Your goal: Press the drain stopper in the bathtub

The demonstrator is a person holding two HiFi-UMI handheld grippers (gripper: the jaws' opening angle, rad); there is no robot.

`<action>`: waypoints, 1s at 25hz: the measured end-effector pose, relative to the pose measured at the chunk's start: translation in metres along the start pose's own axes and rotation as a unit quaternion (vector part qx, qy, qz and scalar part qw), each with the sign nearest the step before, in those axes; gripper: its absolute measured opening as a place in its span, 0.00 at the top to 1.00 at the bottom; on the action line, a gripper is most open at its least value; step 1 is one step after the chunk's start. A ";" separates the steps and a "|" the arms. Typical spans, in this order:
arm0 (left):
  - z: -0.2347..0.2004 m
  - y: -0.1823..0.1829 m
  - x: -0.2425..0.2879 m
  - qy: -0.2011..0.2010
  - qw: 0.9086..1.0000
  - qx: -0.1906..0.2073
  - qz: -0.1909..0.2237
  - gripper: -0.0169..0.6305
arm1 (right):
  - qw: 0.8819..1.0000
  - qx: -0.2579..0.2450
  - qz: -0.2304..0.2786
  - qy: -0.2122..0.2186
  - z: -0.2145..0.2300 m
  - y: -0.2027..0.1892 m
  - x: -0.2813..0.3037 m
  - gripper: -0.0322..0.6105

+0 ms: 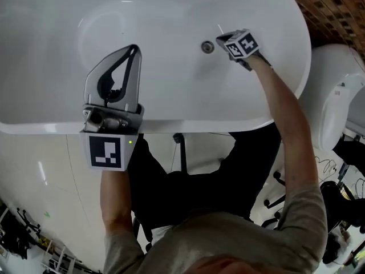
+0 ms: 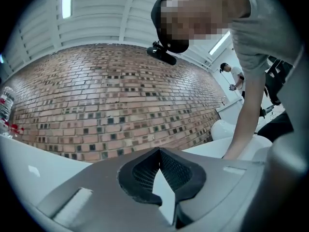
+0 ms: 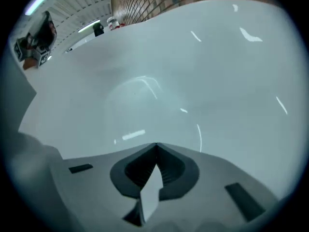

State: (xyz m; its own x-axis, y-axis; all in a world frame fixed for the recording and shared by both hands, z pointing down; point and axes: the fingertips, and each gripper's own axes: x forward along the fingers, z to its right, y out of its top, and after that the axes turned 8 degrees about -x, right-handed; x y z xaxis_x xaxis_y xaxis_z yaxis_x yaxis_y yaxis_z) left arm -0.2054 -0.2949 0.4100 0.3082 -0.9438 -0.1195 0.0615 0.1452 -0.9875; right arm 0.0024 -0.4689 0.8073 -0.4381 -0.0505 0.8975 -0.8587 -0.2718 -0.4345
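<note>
The white bathtub (image 1: 51, 124) fills the top of the head view. Its round metal drain stopper (image 1: 208, 47) sits in the tub floor at the right. My right gripper (image 1: 224, 40) is down inside the tub, its tips just right of the stopper, and whether it touches the stopper I cannot tell. In the right gripper view its jaws (image 3: 155, 145) are shut on nothing and face the bare tub wall (image 3: 159, 62); the stopper is out of that view. My left gripper (image 1: 132, 50) hovers over the near rim, shut and holding nothing (image 2: 158, 150).
A brick wall (image 2: 111, 105) stands behind the tub. A white rounded fixture (image 1: 336, 90) is close to the tub's right end. Cables and dark gear (image 1: 342, 193) lie on the floor at the right. A black post (image 1: 180, 150) stands by the near rim.
</note>
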 end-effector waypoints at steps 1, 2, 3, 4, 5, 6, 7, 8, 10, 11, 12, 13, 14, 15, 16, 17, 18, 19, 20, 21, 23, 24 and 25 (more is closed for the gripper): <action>0.001 -0.001 0.001 0.001 1.000 0.001 -0.001 0.96 | 1.000 -0.019 -0.020 0.003 0.003 -0.010 0.013 0.95; 0.003 -0.002 0.001 0.000 1.000 0.004 -0.005 0.96 | 0.998 -0.040 -0.040 0.005 0.005 -0.020 0.025 0.95; 0.007 -0.004 0.002 -0.002 1.000 0.010 -0.011 0.96 | 0.996 -0.061 -0.058 0.007 0.004 -0.030 0.036 0.95; 0.012 -0.007 0.003 -0.004 1.000 0.021 -0.020 0.96 | 0.994 -0.079 -0.071 0.009 0.003 -0.037 0.047 0.95; 0.016 -0.009 0.005 -0.008 0.999 0.036 -0.030 0.96 | 0.992 -0.093 -0.080 0.012 0.002 -0.043 0.058 0.95; 0.020 -0.012 0.007 -0.014 0.998 0.053 -0.038 0.96 | 0.990 -0.104 -0.092 0.014 0.002 -0.049 0.069 0.95; 0.022 -0.014 0.009 -0.019 0.997 0.067 -0.045 0.96 | 0.987 -0.119 -0.104 0.016 0.002 -0.055 0.079 0.95; 0.024 -0.015 0.011 -0.024 0.996 0.077 -0.050 0.96 | 0.984 -0.138 -0.115 0.019 0.001 -0.058 0.088 0.95; 0.024 -0.018 0.012 -0.027 0.995 0.078 -0.056 0.96 | 0.978 -0.168 -0.118 0.026 -0.006 -0.057 0.103 0.95; 0.023 -0.019 0.013 -0.026 0.995 0.074 -0.058 0.96 | 0.979 -0.168 -0.114 0.029 -0.008 -0.055 0.109 0.95; 0.021 -0.020 0.013 -0.024 0.995 0.070 -0.059 0.96 | 0.980 -0.162 -0.111 0.029 -0.008 -0.055 0.115 0.95; 0.020 -0.020 0.013 -0.021 0.996 0.068 -0.060 0.96 | 0.982 -0.154 -0.109 0.026 -0.007 -0.055 0.120 0.95; 0.018 -0.020 0.013 -0.019 0.996 0.068 -0.061 0.96 | 0.983 -0.148 -0.110 0.023 -0.004 -0.057 0.124 0.95; 0.017 -0.020 0.013 -0.017 0.996 0.068 -0.062 0.96 | 0.983 -0.146 -0.112 0.022 -0.003 -0.057 0.128 0.95; 0.017 -0.020 0.013 -0.016 0.996 0.069 -0.063 0.96 | 0.982 -0.148 -0.111 0.024 -0.005 -0.056 0.130 0.95; 0.017 -0.020 0.013 -0.015 0.995 0.069 -0.064 0.96 | 0.982 -0.151 -0.109 0.028 -0.008 -0.054 0.133 0.95; 0.017 -0.020 0.013 -0.014 0.995 0.068 -0.065 0.96 | 0.981 -0.156 -0.110 0.030 -0.010 -0.055 0.135 0.95; 0.017 -0.021 0.013 -0.013 0.995 0.068 -0.065 0.96 | 0.980 -0.161 -0.114 0.030 -0.010 -0.058 0.137 0.95; 0.017 -0.022 0.013 -0.012 0.995 0.068 -0.066 0.96 | 0.979 -0.162 -0.117 0.028 -0.008 -0.062 0.138 0.94; 0.016 -0.023 0.013 -0.011 0.995 0.068 -0.067 0.96 | 0.981 -0.156 -0.116 0.028 -0.007 -0.064 0.139 0.94; 0.016 -0.022 0.013 -0.010 0.995 0.068 -0.066 0.96 | 0.985 -0.136 -0.103 0.030 -0.006 -0.063 0.139 0.94; 0.015 -0.021 0.013 -0.009 0.996 0.069 -0.064 0.96 | 0.986 -0.134 -0.098 0.030 -0.006 -0.061 0.140 0.93; 0.015 -0.019 0.013 -0.007 0.996 0.069 -0.062 0.96 | 0.985 -0.138 -0.098 0.029 -0.007 -0.060 0.141 0.93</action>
State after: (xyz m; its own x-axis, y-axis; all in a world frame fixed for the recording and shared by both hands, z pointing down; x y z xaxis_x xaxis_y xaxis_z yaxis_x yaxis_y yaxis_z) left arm -0.1884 -0.3057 0.4292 0.3041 -0.9526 0.0047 0.2296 0.0686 -0.9709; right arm -0.0096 -0.4534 0.9592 -0.2646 0.0332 0.9638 -0.9643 0.0012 -0.2648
